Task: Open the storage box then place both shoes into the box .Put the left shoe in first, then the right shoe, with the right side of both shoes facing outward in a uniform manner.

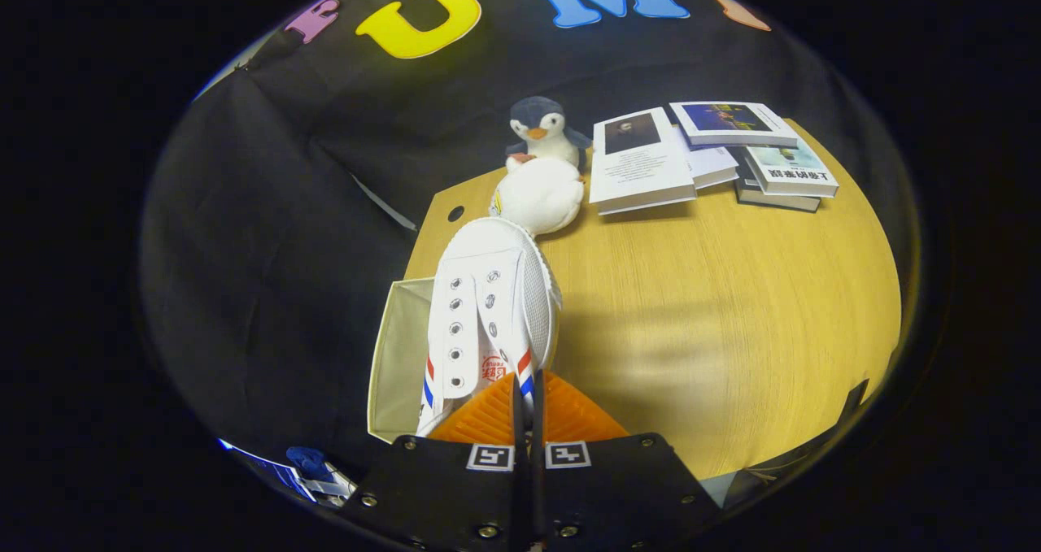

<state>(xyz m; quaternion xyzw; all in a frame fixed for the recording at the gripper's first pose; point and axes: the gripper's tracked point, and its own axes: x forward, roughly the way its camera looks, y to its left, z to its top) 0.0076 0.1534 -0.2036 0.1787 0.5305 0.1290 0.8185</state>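
The tongs [527, 410] are clamped on the heel of a white lace-up canvas shoe [490, 304], held beside the open beige fabric storage box [398, 357] at the wooden worktop's [716, 308] edge. Beyond the shoe's toe sits a plush penguin [541, 166], with stacked books [707, 158] to its right.

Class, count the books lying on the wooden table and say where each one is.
4 in view, beyond the fingers, right of the penguin: one beside it, one under that, one farthest back, one rightmost. Others may be hidden underneath.
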